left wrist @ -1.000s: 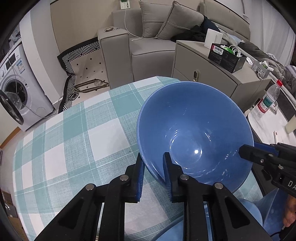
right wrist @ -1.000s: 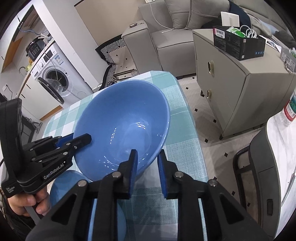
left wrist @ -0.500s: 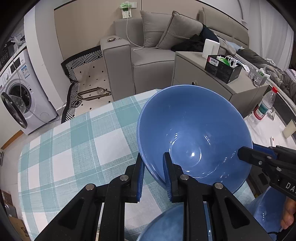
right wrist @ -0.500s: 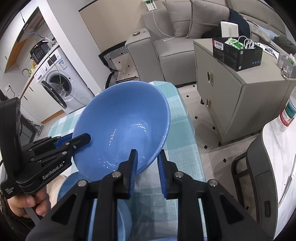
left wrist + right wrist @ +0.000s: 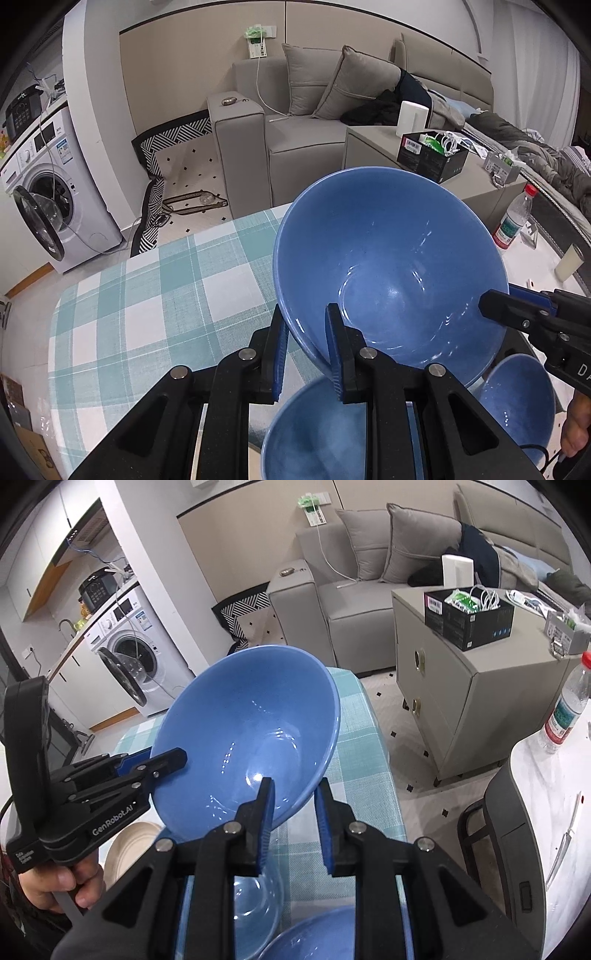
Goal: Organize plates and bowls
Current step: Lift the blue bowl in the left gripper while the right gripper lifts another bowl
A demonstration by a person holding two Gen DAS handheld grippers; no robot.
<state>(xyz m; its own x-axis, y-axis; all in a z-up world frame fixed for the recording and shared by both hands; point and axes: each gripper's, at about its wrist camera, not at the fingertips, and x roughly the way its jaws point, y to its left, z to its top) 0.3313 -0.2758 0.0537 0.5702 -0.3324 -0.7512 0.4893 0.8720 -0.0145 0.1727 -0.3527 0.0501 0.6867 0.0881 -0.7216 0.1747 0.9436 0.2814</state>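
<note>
Left tool (image 5: 303, 345) pinches the near-left rim of the large glossy blue ceramic bowl (image 5: 391, 273), one finger inside and one outside. That bowl hangs tilted in the air above the teal-and-white checked worktop (image 5: 155, 295), gripped from both sides. Below it sit two smaller blue bowls (image 5: 314, 435) and a cream plate (image 5: 127, 843). Right tool (image 5: 293, 821) is clamped on the bowl's opposite rim in the same way.
</note>
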